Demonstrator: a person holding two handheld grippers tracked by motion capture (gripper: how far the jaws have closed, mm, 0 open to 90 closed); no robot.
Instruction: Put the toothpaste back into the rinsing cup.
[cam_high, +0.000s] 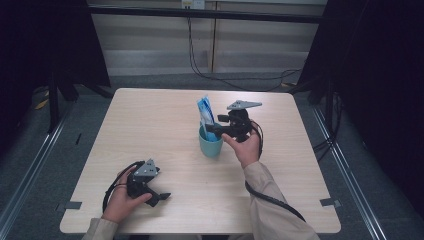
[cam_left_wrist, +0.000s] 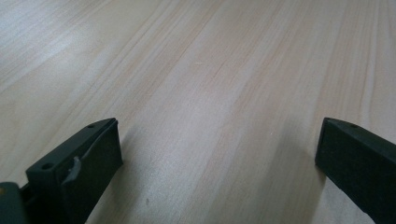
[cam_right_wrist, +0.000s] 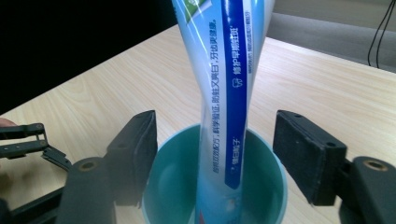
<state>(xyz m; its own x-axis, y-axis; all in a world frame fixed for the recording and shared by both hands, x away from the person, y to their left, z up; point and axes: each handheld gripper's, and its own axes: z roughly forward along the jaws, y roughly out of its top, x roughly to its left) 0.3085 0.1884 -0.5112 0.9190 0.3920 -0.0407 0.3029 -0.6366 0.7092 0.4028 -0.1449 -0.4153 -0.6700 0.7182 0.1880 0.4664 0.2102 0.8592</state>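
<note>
Toothpaste tube (cam_right_wrist: 224, 93) bears Chinese print, seemingly "修护早期蛀斑".

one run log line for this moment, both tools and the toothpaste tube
right tool: open, jaws either side of toothpaste tube | tube: standing in teal cup | left tool: open, low over table, nothing between jaws

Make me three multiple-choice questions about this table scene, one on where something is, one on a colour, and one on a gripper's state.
1. Where is the tube?
A. flat on the table
B. standing in the cup
C. in the left gripper

2. What colour is the cup?
A. teal
B. red
C. yellow

3. How do the right gripper jaws stand?
A. shut on the cup
B. shut on the tube
C. open, either side of the tube

Answers: 1 B, the tube rises out of the cup. 2 A, rim and wall are teal. 3 C, gaps show between both pads and the tube.
</note>
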